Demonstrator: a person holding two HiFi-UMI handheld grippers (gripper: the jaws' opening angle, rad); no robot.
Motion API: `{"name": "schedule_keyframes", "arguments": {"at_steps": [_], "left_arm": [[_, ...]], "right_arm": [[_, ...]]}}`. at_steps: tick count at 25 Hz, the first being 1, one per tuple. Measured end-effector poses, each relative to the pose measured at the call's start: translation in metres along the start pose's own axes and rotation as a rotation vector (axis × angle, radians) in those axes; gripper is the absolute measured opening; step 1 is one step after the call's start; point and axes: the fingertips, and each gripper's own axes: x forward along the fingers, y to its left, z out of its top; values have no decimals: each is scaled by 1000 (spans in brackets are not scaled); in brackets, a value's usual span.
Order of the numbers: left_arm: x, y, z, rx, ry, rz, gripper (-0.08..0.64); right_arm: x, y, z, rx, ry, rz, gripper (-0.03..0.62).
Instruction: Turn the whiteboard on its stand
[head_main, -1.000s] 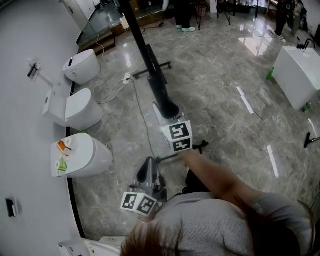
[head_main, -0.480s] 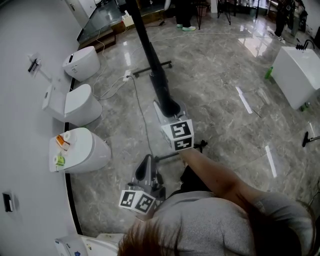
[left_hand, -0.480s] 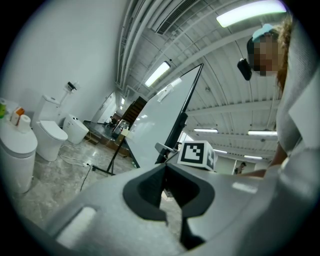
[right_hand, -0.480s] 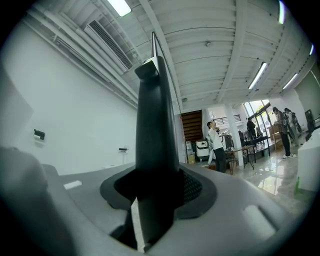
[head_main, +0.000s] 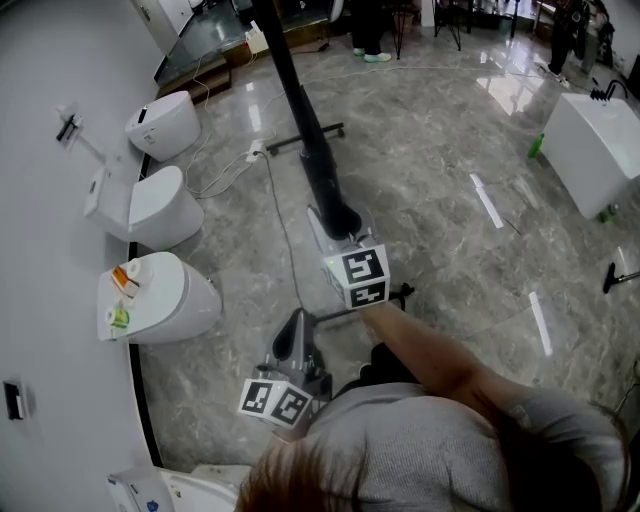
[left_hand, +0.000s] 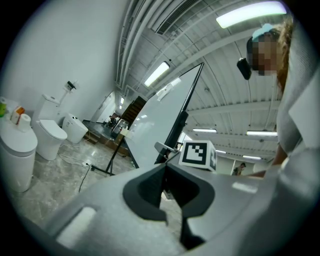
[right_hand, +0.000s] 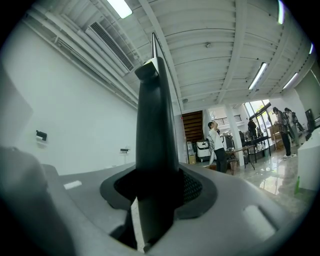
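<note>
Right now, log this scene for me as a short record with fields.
whiteboard: upright on its stand, seen edge-on from above
right claw: shut on the whiteboard's black frame edge
left claw: tips together, nothing held, apart from the whiteboard
nearby: toilets along the wall; cable on the floor

whiteboard (head_main: 300, 115) between right gripper (head_main: 338, 222) jaws | left gripper (head_main: 293, 340) behind it, apart | toilets (head_main: 160, 300) left of both | stand foot (head_main: 280, 144) ahead
</note>
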Motion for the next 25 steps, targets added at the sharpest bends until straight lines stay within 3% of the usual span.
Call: {"name": "schedule_keyframes", "arguments": {"at_steps": [14,25], "left_arm": [[9,-28,-26,-1,68,-49,0],[-8,-55,-26,-10,84,-19,0]], "right_arm": [[-19,14,-1,21,11,46,172],[-37,21,14,41,16,73,186]]}}
